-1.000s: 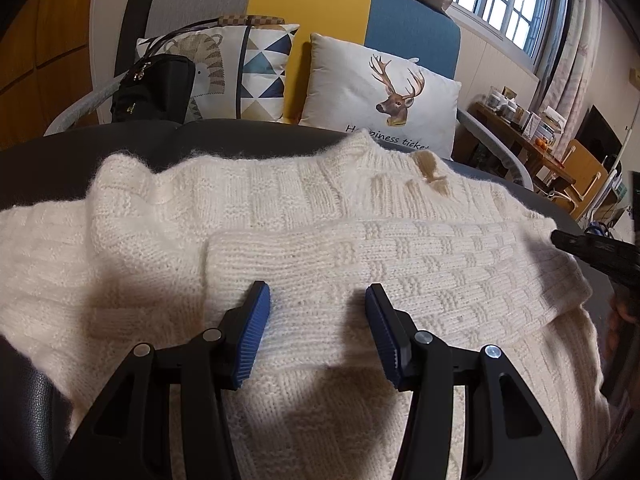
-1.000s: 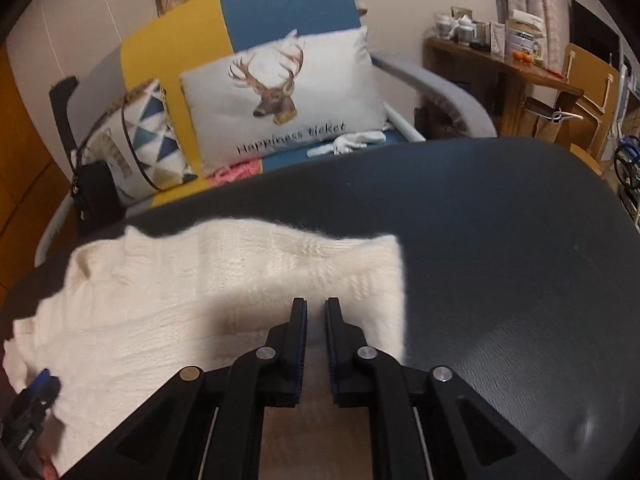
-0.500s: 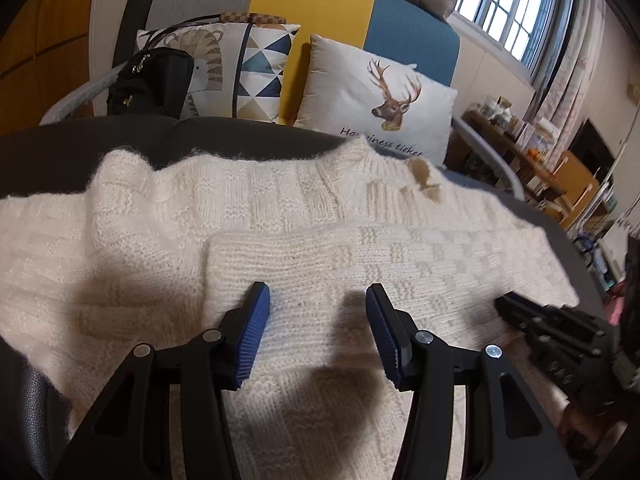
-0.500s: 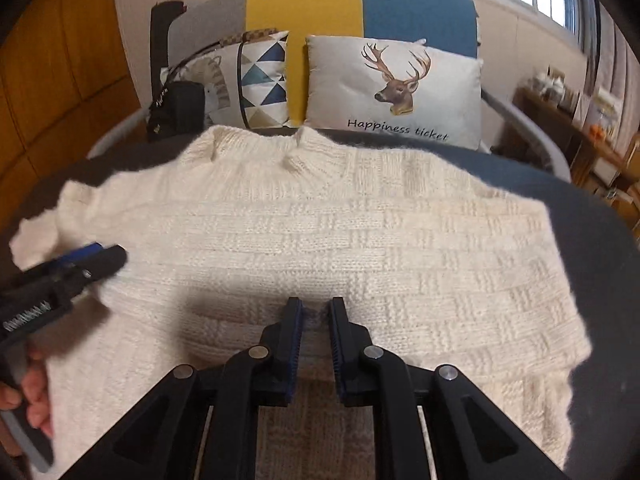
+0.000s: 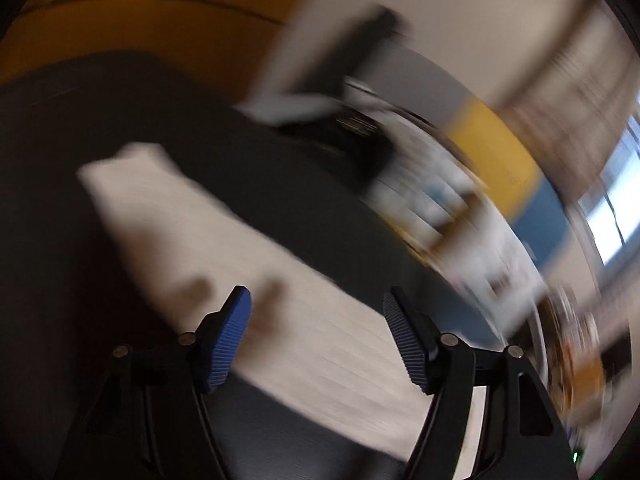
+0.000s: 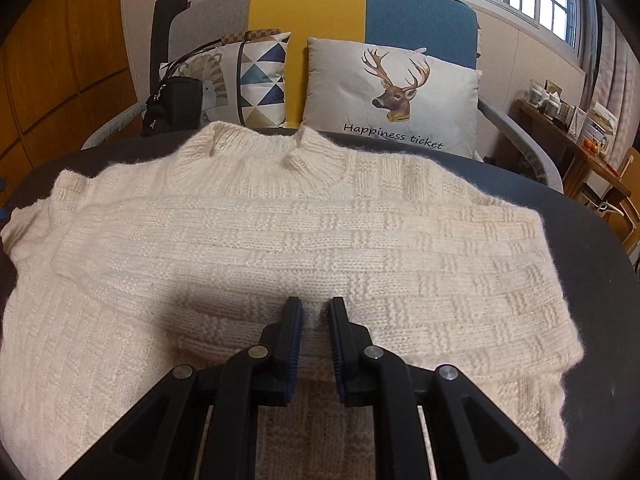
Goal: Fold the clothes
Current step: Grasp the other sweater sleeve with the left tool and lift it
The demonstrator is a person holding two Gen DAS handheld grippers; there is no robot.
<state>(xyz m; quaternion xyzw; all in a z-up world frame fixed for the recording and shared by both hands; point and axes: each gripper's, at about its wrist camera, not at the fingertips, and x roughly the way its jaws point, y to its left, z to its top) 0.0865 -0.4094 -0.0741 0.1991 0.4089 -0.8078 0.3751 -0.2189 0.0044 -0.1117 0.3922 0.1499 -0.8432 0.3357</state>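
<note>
Meanwhile, the right gripper (image 6: 315, 330) pinched the cream sweater's (image 6: 280, 240) folded sleeve; the left gripper (image 5: 316, 320) had just spread wide, empty. Tugging could undo the fold.

- Cream chunky-knit sweater (image 6: 304, 240) lies flat on the dark bench (image 6: 600, 320), collar at 12 o'clock.
- One sleeve is folded across its chest.
- Left wrist view: only a blurred pale strip (image 5: 280, 300).
</note>
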